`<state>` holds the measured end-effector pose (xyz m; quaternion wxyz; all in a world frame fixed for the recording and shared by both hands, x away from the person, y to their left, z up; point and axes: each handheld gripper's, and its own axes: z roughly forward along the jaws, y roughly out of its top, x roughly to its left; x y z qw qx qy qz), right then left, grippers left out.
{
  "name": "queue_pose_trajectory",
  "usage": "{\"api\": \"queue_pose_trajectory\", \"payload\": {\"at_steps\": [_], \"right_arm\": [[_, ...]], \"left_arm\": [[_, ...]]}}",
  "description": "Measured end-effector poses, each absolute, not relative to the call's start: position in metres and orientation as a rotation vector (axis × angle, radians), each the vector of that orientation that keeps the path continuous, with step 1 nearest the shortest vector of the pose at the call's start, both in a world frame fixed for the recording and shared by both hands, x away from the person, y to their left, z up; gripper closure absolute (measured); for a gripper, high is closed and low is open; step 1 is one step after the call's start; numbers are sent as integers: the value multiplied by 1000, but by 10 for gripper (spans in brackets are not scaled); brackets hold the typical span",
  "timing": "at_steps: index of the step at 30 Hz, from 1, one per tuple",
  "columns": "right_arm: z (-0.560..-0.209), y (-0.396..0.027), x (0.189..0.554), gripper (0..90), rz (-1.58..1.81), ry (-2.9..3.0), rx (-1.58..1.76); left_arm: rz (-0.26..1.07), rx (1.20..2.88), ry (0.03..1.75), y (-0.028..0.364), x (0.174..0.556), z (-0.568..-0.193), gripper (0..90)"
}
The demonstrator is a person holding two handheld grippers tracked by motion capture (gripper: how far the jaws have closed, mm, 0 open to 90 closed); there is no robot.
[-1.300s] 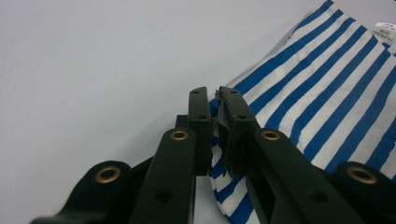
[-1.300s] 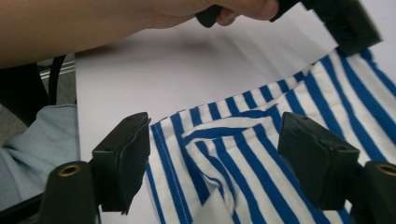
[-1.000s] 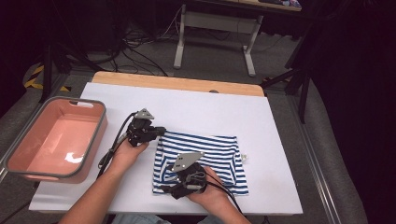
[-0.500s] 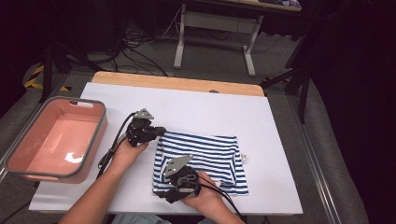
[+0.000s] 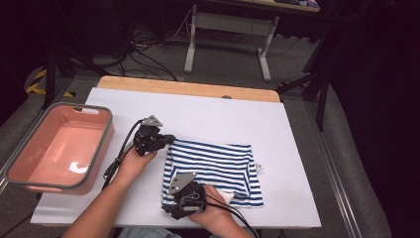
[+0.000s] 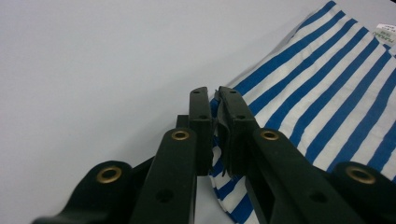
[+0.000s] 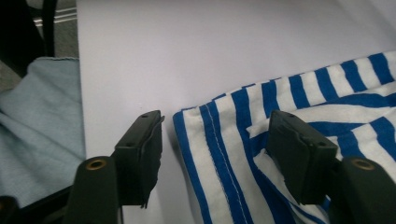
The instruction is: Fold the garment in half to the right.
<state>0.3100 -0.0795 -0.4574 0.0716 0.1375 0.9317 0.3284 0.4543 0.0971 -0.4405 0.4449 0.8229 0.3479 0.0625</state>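
A blue-and-white striped garment (image 5: 218, 166) lies folded flat on the white table (image 5: 218, 116). My left gripper (image 5: 170, 140) is at its far left corner, jaws shut on the cloth edge (image 6: 215, 105); the stripes (image 6: 327, 93) run away to the right. My right gripper (image 5: 171, 210) is low over the near left corner. Its jaws have just been closing but still stand apart. They straddle the hemmed corner (image 7: 210, 135) with the pads off the cloth: one finger (image 7: 140, 149) is over bare table, the other (image 7: 299, 149) over the folded layers.
A pink bin with a grey rim (image 5: 59, 148) stands off the table's left edge. A wooden strip (image 5: 188, 89) runs along the far edge. A small white label (image 5: 258, 167) pokes out at the garment's right side. Light blue fabric on the person's lap (image 7: 37, 121) lies past the near edge.
My right gripper has moved left and down along the garment's near edge to its near left corner. The left gripper has kept still on the far corner.
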Motion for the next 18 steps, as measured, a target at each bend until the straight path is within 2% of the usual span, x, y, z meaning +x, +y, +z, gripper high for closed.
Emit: {"api": "queue_pose_trajectory", "payload": {"at_steps": [3,9,11,14,18], "right_arm": [[-458,-78,309,423,971,2783,417],[-457,-79,311,558,970,2754,461],[-457,-79,311,635,962,2737,489],[-456,-80,312,805,939,2698,526],[-455,-82,315,852,951,2698,563]], "left_arm": [[155,2041,877,97,455,-442,856],[153,2037,886,100,455,-443,861],[154,2037,887,100,455,-443,862],[156,2036,886,100,455,-442,863],[151,2029,883,100,455,-441,864]]}}
